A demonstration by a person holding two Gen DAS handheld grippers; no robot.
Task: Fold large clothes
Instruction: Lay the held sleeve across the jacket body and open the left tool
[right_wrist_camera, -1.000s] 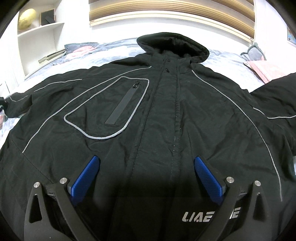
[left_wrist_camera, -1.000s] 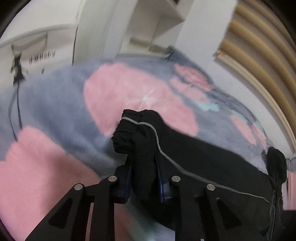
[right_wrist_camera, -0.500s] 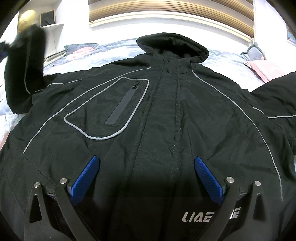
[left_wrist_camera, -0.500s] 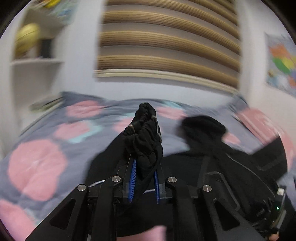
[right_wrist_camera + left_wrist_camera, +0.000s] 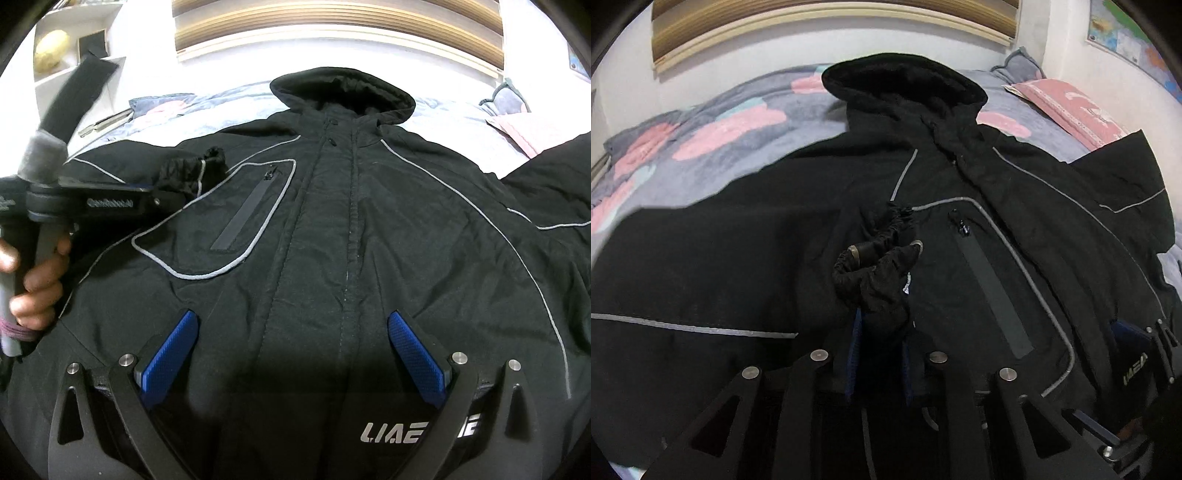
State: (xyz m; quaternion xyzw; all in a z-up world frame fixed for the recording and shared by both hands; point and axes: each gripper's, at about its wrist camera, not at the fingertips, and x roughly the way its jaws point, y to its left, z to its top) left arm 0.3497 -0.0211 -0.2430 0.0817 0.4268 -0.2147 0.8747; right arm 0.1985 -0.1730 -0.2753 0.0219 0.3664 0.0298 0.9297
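Right wrist view: black hooded jacket [image 5: 351,229] flat on the bed; left claw [image 5: 157,197] clamps one elastic cuff [image 5: 192,168] beside the chest pocket [image 5: 236,218], jaws just easing; right claw [image 5: 295,354] open, other sleeve unfolded

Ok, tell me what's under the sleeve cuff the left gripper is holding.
The jacket chest lies under the sleeve cuff, just beside the grey-piped zip pocket. The bedspread beneath is covered there. The left gripper pinches the cuff.
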